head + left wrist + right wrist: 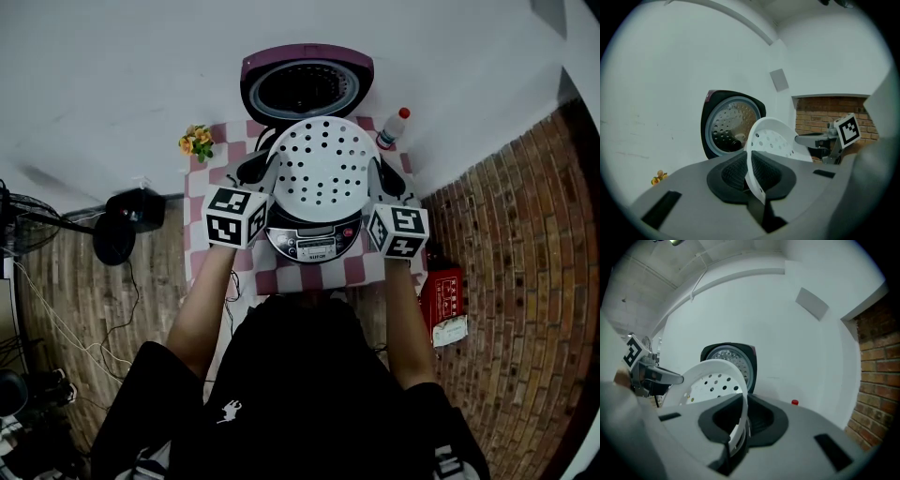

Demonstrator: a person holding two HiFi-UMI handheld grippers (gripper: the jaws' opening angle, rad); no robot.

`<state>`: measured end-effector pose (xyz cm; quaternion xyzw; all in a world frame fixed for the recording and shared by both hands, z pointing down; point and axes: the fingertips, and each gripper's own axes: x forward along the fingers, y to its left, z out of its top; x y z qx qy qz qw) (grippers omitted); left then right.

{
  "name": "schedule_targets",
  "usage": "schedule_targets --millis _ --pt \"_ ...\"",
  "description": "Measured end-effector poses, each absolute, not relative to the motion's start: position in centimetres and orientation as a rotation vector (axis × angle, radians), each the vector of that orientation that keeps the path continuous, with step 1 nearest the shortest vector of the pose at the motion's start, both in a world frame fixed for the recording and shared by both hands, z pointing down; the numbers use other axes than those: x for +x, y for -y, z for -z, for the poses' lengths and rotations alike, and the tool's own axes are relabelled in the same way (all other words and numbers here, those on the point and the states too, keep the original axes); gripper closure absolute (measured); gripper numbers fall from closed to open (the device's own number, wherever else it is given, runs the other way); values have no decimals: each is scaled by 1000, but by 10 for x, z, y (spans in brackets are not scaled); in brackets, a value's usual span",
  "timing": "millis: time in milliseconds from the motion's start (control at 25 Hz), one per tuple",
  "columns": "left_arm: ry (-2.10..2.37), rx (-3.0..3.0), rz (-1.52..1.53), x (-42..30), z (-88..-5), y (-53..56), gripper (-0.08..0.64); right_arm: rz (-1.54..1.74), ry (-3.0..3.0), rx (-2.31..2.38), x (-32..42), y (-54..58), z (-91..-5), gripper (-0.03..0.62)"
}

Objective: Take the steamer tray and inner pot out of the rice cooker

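Observation:
The white perforated steamer tray (321, 169) hangs above the rice cooker (313, 236), lifted clear of its body. My left gripper (262, 176) is shut on the tray's left rim, and my right gripper (378, 180) is shut on its right rim. In the left gripper view the tray rim (753, 173) runs between the closed jaws, with the dotted tray (774, 140) beyond. In the right gripper view the tray's rim (739, 423) is pinched the same way. The cooker's open lid (306, 86) stands up behind. The tray hides the inner pot.
The cooker sits on a small pink-and-white checked table (211, 178) against a white wall. A small flower pot (197, 142) stands at the table's back left and a red-capped bottle (392, 127) at its back right. A red box (442, 296) lies on the brick floor to the right.

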<state>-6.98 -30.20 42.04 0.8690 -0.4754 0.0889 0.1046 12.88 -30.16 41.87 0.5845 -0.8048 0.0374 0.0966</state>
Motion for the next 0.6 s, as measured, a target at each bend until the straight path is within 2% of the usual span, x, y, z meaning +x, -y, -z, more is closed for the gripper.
schedule_targets --millis 600 --pt "1610 2513 -213 16 -381 286 531 -52 2576 1605 214 309 -388 561"
